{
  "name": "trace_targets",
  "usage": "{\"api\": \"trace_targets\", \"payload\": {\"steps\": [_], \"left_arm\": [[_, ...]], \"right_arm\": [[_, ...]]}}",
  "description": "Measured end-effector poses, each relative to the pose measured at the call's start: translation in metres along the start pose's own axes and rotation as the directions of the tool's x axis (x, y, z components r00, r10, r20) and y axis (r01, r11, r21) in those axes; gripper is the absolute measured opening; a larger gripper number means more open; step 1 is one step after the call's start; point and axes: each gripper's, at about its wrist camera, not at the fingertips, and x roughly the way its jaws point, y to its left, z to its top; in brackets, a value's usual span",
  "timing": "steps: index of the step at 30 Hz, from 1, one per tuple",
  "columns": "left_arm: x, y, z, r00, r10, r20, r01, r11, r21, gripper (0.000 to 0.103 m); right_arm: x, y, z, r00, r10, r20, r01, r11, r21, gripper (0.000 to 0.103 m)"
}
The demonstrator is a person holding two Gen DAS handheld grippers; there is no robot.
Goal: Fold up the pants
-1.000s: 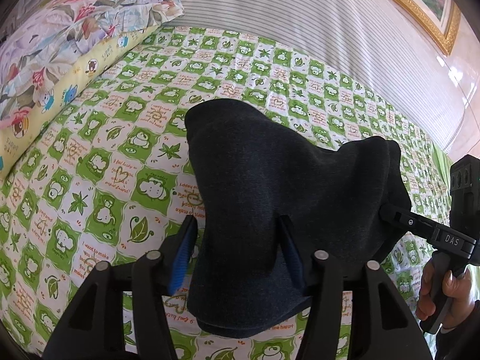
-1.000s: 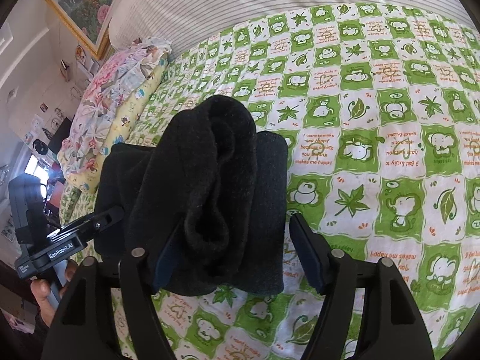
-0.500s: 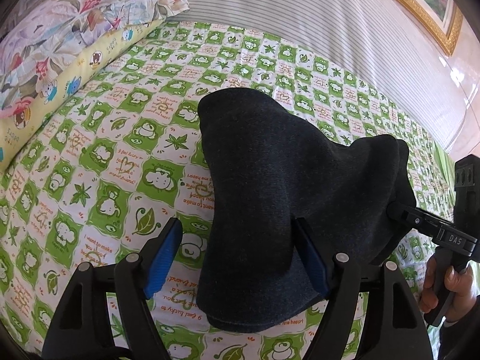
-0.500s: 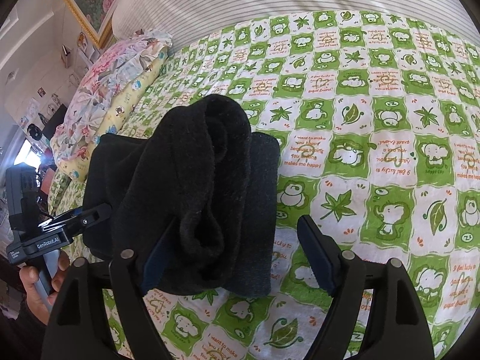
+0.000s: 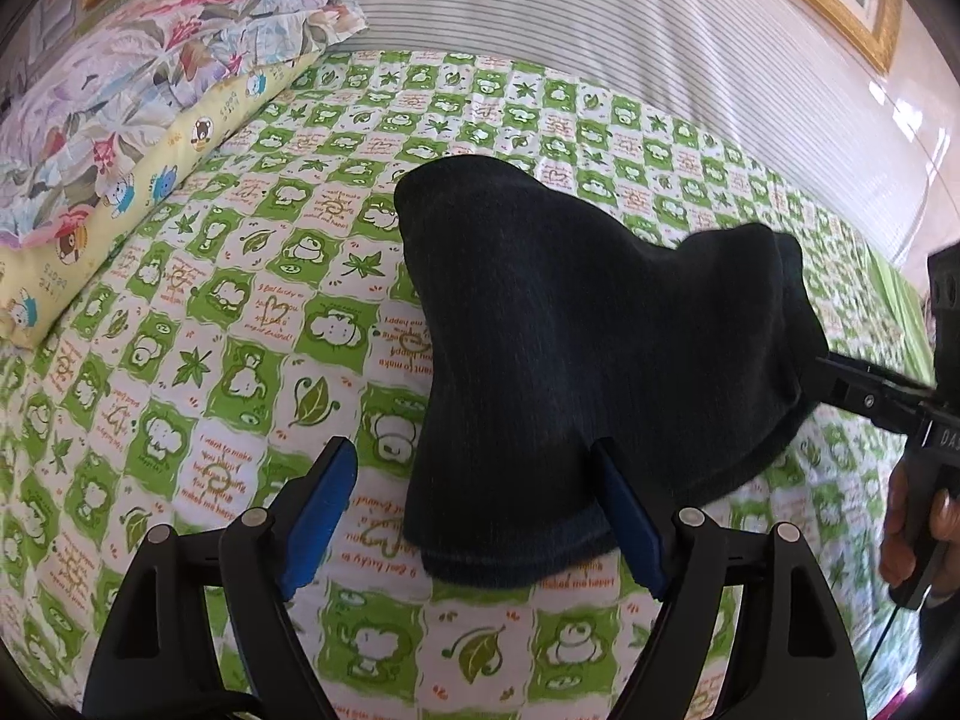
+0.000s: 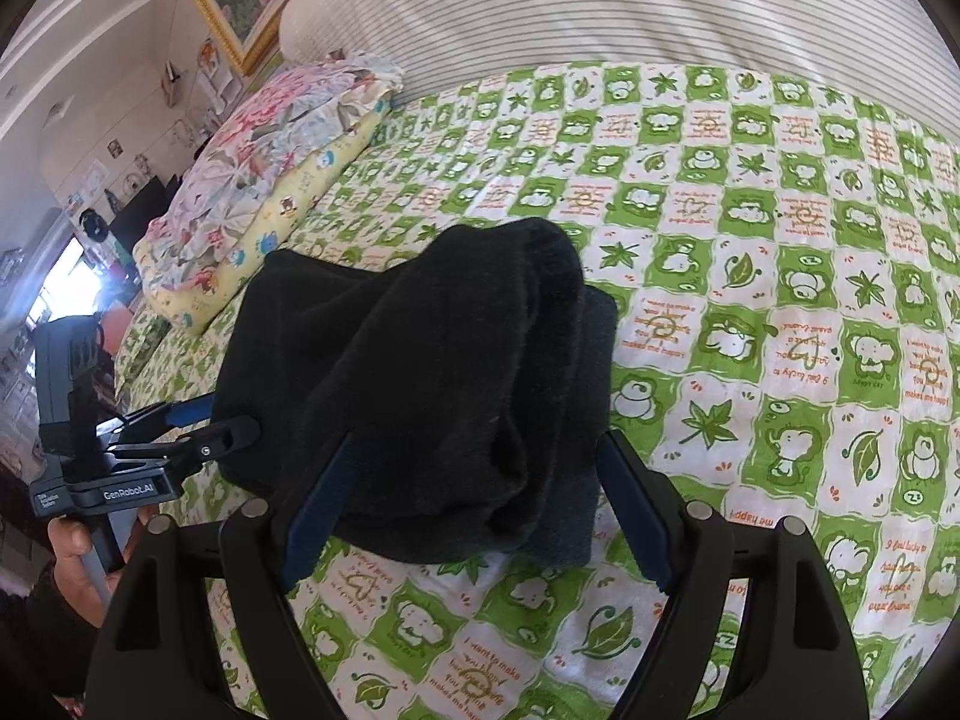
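The pants (image 5: 576, 360), dark and folded into a thick bundle, lie on the green-and-white checked bedspread (image 5: 228, 312). In the left wrist view the left gripper (image 5: 474, 516) stands wide open and holds nothing; its right blue pad (image 5: 630, 522) touches the bundle's near hem, while the left pad sits apart from the cloth over bare bedspread. The bundle spreads ahead and to the right of these jaws, its near edge sagging just past the right pad, its far corner raised in a rounded hump. To the left of the jaws a broad run of open bedspread reaches as far as the stacked pillows (image 5: 138, 102) at the far left. Ahead, beyond the bundle, more bedspread runs to the striped headboard (image 5: 570, 18). At the right edge the right gripper (image 5: 840, 384) meets the bundle's side.

In the right wrist view the right gripper (image 6: 474, 510) is likewise spread wide, gripping nothing. The pants (image 6: 432, 384) fill the space between and ahead of its jaws, rolled layers showing at the near end; the left pad lies against the cloth, and the right pad sits just beside the bundle's right edge. To the right of the jaws the bedspread lies open and flat to the frame's rim. To the left, the left gripper (image 6: 198, 426) sits at the bundle's side, its fingers parted, with the pillows (image 6: 270, 180) farther off behind it.
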Motion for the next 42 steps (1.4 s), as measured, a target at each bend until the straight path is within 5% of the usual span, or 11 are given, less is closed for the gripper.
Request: {"api": "trace_targets", "payload": {"steps": [25,42], "left_arm": [[-0.052,-0.043,-0.033,0.995,0.055,0.084,-0.072,0.971,0.226,0.085],[-0.058,-0.046,-0.032,0.992,0.064,0.106,-0.087,0.970,0.227,0.087]], "right_arm": [[-0.034,0.061,-0.032,0.997,-0.060,-0.040,0.044,0.945,-0.325,0.085],[-0.033,0.064,-0.033,0.998,-0.062,-0.003,0.058,0.941,-0.335,0.085]]}}
